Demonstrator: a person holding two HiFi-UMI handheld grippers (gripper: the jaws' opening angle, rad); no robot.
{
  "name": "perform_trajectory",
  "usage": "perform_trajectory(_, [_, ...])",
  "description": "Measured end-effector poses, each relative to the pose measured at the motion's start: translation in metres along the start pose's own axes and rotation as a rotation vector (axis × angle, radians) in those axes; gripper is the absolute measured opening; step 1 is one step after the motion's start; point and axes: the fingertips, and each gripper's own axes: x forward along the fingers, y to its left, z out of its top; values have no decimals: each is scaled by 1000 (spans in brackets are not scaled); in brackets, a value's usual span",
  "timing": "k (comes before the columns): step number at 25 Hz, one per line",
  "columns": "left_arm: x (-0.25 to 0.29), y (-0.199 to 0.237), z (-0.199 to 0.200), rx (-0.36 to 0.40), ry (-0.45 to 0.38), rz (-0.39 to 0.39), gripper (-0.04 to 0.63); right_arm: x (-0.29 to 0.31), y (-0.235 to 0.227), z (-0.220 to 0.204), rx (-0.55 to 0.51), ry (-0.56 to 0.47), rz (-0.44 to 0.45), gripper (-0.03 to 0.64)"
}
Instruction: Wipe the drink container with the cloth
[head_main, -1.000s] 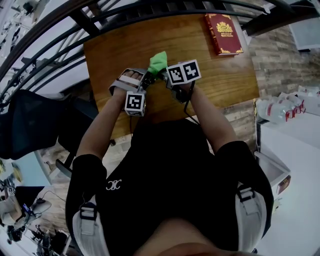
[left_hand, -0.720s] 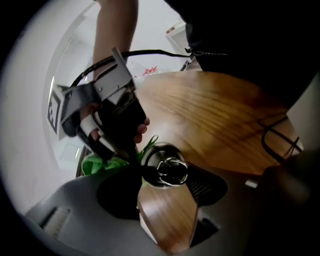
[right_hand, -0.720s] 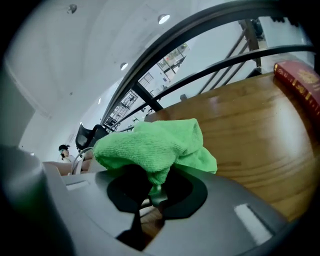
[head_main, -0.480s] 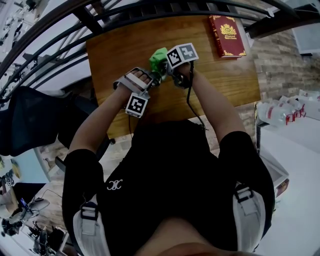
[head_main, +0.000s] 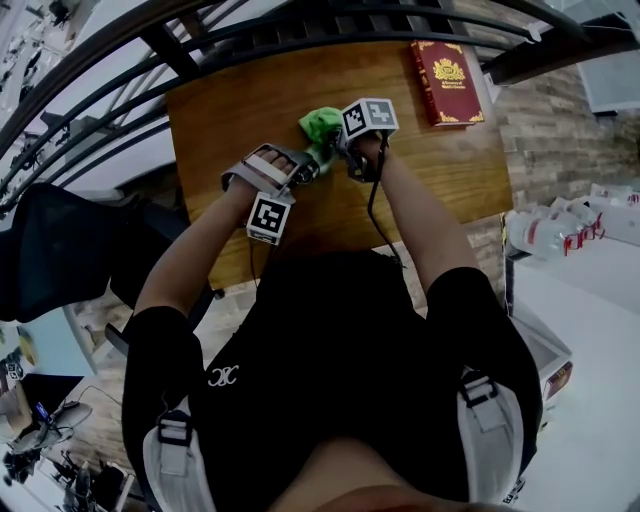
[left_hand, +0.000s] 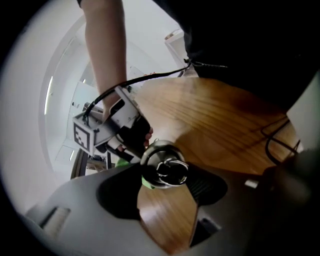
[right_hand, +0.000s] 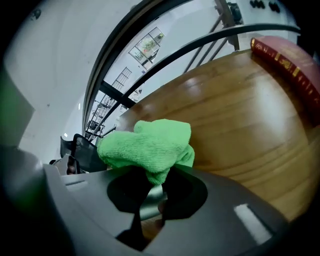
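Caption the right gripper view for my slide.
Right gripper clamps a green cloth over the wooden table, red book at right.

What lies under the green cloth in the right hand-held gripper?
Below the green cloth, between the jaws of the right hand-held gripper, a strip of silvery metal shows, likely the drink container. The cloth and the gripper's body cover the rest of it.

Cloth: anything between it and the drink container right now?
Nothing visible. The right gripper is shut on the green cloth, the left gripper is shut on the metal drink container, and in the left gripper view a green edge of the cloth lies against the container's side.
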Motion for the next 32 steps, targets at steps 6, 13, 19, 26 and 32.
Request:
perform_trajectory(6, [17, -11, 7, -214, -81, -117, 321, -17, -25, -20, 42, -30, -23, 49])
perform_trajectory(13, [16, -1, 28, -430, -168, -209, 318, -43, -39, -39, 83, -113, -2, 49])
perform_trajectory(19, [20, 22, 36, -710, -234, -226, 318, -73, -41, -52, 65, -176, -17, 49])
perform_trajectory(26, [27, 42, 30, -944, -236, -204, 318, -117, -17, -59, -81, -301, -76, 49])
perform_trajectory(32, [35, 55, 11, -1241, -222, -141, 319, -164, 5, -52, -155, -449, -131, 49])
